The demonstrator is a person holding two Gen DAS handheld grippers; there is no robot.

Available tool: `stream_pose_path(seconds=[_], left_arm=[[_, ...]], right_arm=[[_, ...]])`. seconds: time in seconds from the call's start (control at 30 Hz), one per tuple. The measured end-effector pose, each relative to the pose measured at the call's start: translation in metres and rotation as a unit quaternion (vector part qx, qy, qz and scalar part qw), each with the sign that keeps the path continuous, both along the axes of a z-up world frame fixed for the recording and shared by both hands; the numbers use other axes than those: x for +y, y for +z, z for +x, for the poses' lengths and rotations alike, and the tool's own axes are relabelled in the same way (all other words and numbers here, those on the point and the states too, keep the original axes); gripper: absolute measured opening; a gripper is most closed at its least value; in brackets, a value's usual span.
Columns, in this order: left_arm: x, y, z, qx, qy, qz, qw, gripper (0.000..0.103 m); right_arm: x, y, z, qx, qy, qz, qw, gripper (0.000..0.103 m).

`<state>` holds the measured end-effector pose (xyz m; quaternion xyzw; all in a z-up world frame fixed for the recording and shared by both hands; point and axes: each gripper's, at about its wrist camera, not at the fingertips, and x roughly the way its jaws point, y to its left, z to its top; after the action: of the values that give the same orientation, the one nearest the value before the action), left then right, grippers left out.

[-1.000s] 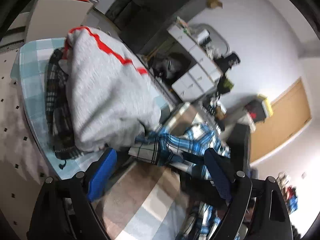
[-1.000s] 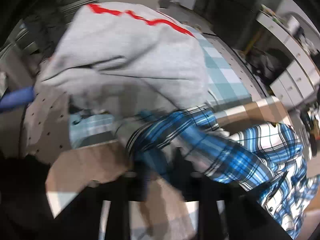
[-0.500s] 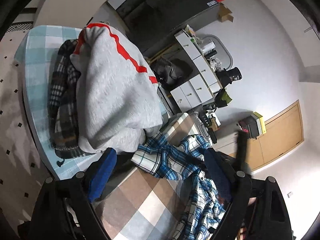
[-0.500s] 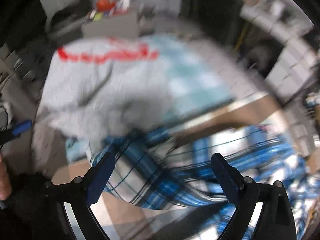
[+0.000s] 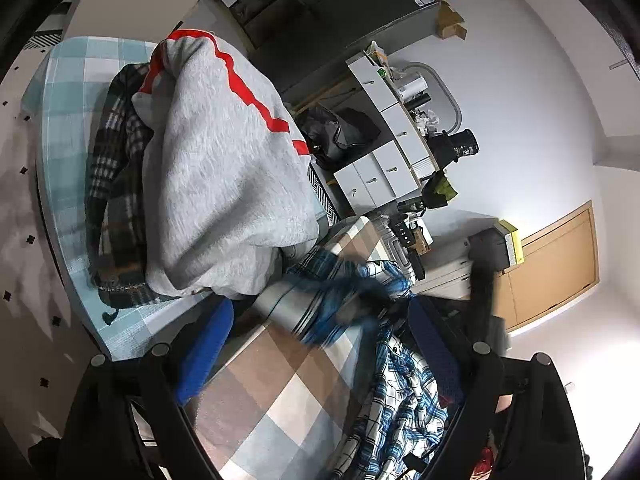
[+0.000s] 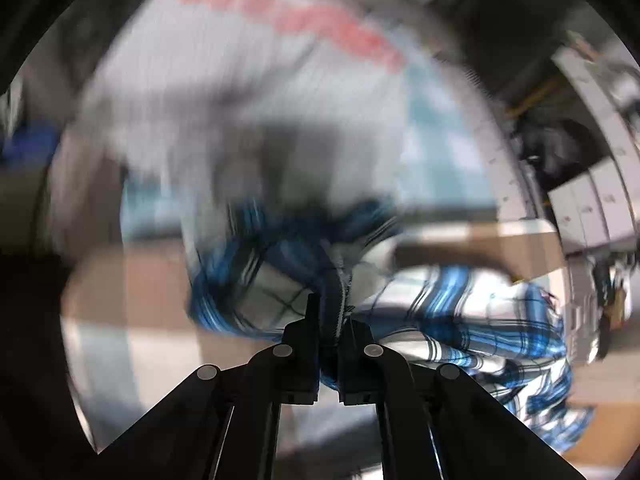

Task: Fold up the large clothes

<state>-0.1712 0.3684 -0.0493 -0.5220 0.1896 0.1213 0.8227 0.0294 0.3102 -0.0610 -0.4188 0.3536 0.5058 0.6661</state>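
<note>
Right wrist view shows our right gripper (image 6: 329,318), its jaws having just snapped together on a bunched fold of the blue plaid shirt (image 6: 460,312) lying on the checked table (image 5: 256,392), likely to lift it clear for folding, while our left gripper (image 5: 316,344) waits spread and empty.

White drawers (image 5: 384,176), wooden door (image 5: 556,264), pale wall (image 5: 520,80)

Three garments show: one blue-and-white plaid cotton shirt (image 5: 400,392), one grey fleece sweatshirt with red stripes (image 5: 224,184), one dark checked flannel shirt (image 5: 116,208). Two black two-finger grippers (image 5: 316,344).
</note>
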Motion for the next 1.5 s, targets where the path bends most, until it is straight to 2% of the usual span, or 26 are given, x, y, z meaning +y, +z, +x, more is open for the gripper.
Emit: stream_pose_path(seconds=[0.07, 0.1, 0.13, 0.2, 0.33, 0.43, 0.53, 0.57, 0.63, 0.67, 0.73, 0.77, 0.8, 0.83, 0.9, 0.97, 1.03, 1.13, 1.2, 1.23, 1.33, 1.4, 1.5], left_arm=[[-0.002, 0.001, -0.001, 0.001, 0.0, 0.002, 1.0, 0.086], [-0.002, 0.001, -0.001, 0.001, -0.001, 0.004, 1.0, 0.086], [-0.003, 0.002, -0.001, 0.001, 0.0, 0.006, 1.0, 0.086], [-0.004, 0.003, -0.002, 0.002, 0.005, 0.009, 0.9999, 0.086], [-0.003, 0.004, -0.005, 0.003, 0.016, 0.016, 0.9997, 0.086], [-0.002, 0.002, -0.007, 0.001, 0.02, 0.012, 0.9997, 0.086], [0.0, 0.003, -0.012, -0.004, 0.031, 0.01, 0.9995, 0.086], [0.0, 0.003, -0.014, -0.008, 0.035, 0.009, 0.9993, 0.086], [0.001, 0.004, -0.018, -0.014, 0.041, 0.011, 0.999, 0.086], [0.002, 0.004, -0.02, -0.016, 0.043, 0.012, 0.9989, 0.086], [0.003, 0.003, -0.021, -0.019, 0.048, 0.008, 0.9986, 0.086], [0.004, 0.002, -0.021, -0.02, 0.046, 0.004, 0.9987, 0.086], [0.004, 0.001, -0.019, -0.02, 0.041, 0.0, 0.999, 0.086], [0.004, 0.0, -0.018, -0.019, 0.037, -0.003, 0.9991, 0.086], [0.004, 0.0, -0.019, -0.021, 0.039, -0.008, 0.999, 0.086], [0.004, 0.002, -0.023, -0.028, 0.047, -0.008, 0.9985, 0.086], [0.003, 0.004, -0.028, -0.035, 0.056, -0.005, 0.9978, 0.086], [0.003, 0.004, -0.03, -0.038, 0.058, -0.002, 0.9976, 0.086], [0.003, 0.003, -0.027, -0.034, 0.053, -0.003, 0.998, 0.086], [0.003, 0.003, -0.026, -0.033, 0.051, -0.006, 0.9981, 0.086], [0.004, 0.001, -0.023, -0.03, 0.046, -0.012, 0.9984, 0.086], [0.004, 0.001, -0.023, -0.03, 0.044, -0.015, 0.9985, 0.086], [0.004, 0.0, -0.021, -0.029, 0.039, -0.018, 0.9986, 0.086]], right_arm=[[0.0, 0.026, 0.01, -0.014, -0.044, 0.068, 0.997, 0.005], [0.0, 0.042, 0.018, -0.008, -0.069, 0.109, 0.992, 0.005], [-0.001, 0.055, 0.024, -0.023, -0.088, 0.14, 0.986, 0.005], [-0.005, 0.085, 0.039, -0.04, -0.127, 0.212, 0.968, 0.005], [-0.01, 0.113, 0.051, -0.053, -0.177, 0.297, 0.937, 0.005], [0.016, 0.091, 0.035, -0.024, -0.14, 0.249, 0.958, 0.005], [0.043, 0.027, 0.009, 0.022, -0.106, 0.154, 0.982, 0.007], [0.051, 0.0, -0.002, 0.038, -0.103, 0.101, 0.989, 0.008], [0.055, -0.024, -0.016, 0.058, -0.091, 0.052, 0.993, 0.008], [0.052, -0.026, -0.024, 0.059, -0.075, 0.047, 0.994, 0.008], [0.042, -0.021, -0.045, 0.049, -0.021, 0.046, 0.997, 0.035], [0.032, -0.012, -0.057, 0.047, 0.009, 0.061, 0.997, 0.069], [0.023, -0.005, -0.067, 0.031, 0.034, 0.075, 0.996, 0.091], [0.013, 0.002, -0.082, -0.004, 0.066, 0.083, 0.994, 0.097], [0.004, 0.006, -0.094, -0.032, 0.089, 0.081, 0.992, 0.101], [-0.003, 0.015, -0.084, 0.005, 0.071, 0.093, 0.993, 0.101], [-0.009, 0.033, -0.055, 0.022, 0.014, 0.124, 0.992, 0.101], [-0.011, 0.059, -0.01, 0.051, -0.06, 0.181, 0.98, 0.101], [-0.009, 0.066, 0.016, 0.078, -0.097, 0.197, 0.972, 0.101], [-0.005, 0.065, 0.026, 0.09, -0.108, 0.194, 0.971, 0.101], [0.011, 0.049, 0.052, 0.164, -0.142, 0.158, 0.963, 0.101], [0.023, 0.031, 0.067, 0.233, -0.168, 0.128, 0.949, 0.1], [0.035, 0.009, 0.076, 0.249, -0.214, 0.083, 0.941, 0.099]])
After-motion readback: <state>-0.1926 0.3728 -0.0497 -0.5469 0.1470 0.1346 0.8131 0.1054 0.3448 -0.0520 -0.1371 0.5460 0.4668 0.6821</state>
